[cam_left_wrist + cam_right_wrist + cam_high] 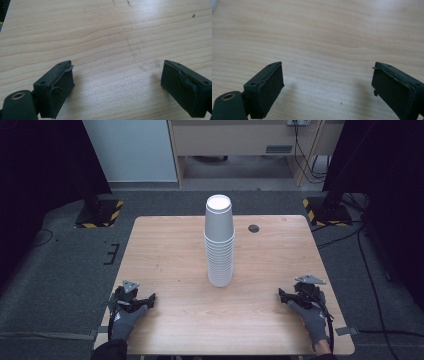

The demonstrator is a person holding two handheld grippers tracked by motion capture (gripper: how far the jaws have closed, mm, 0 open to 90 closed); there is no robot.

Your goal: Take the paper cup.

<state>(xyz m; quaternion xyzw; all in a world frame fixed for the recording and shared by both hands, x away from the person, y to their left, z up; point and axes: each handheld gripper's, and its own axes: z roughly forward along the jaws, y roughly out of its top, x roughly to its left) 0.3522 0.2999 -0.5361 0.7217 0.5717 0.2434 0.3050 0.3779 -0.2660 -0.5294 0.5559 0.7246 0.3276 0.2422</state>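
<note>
Stack of white paper cups (219, 242), inverted, at centre of the surface (170, 250): light, thin-walled, crushable; best gripped gently on the top cup's side. Left hand-held gripper (141, 301) and right hand-held gripper (284, 296) rest near, jaws wide apart, empty.

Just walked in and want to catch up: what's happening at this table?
A person sits at a wooden table with a two-jaw gripper in each gloved hand. The left gripper and the right gripper rest near the table's front corners, jaws wide apart and empty. A tall stack of white paper cups stands upside down in the middle, untouched, well apart from both grippers. Nothing has been picked up yet.
</note>
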